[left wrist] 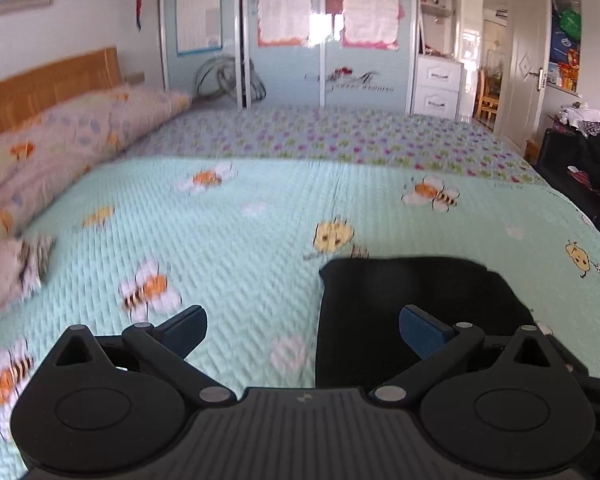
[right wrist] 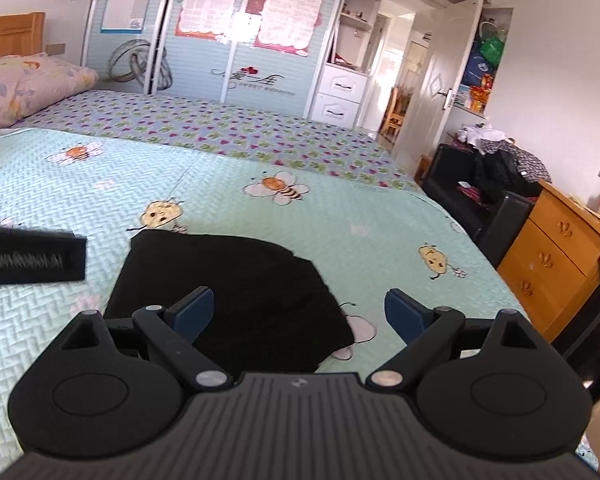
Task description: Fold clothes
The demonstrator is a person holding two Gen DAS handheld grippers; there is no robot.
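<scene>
Low in the middle of the right wrist view lies the black garment (right wrist: 236, 292), already a compact, roughly rectangular bundle on the pale green bee-print bedspread (right wrist: 340, 224). In the left wrist view the same garment (left wrist: 412, 300) sits at lower right of the frame, partly behind that claw's right finger.

Both claws are empty and spread wide. The right claw (right wrist: 299, 312) hangs above the garment's near right corner, its left pad (right wrist: 194, 312) over black cloth and its right pad over bare bedspread. The left claw (left wrist: 303, 330) hangs above the bedspread beside the garment's left edge, with only its right pad (left wrist: 424, 330) over the cloth. A blurred black bar at the left edge of the right wrist view is most likely the left gripper body (right wrist: 32, 258).

Judging by the tidy outline, the fold looks nearly or wholly done; what remains is probably a last tidy-up or a final halving. To do that well, each claw should come down on a near corner, pinch all the layers rather than just the top one, and lift both corners level so the bundle does not open. The soft quilted bed gives under pressure, so pressing down hard could catch the bedspread along with the cloth. That near right corner looks slightly uneven and may need smoothing.
</scene>
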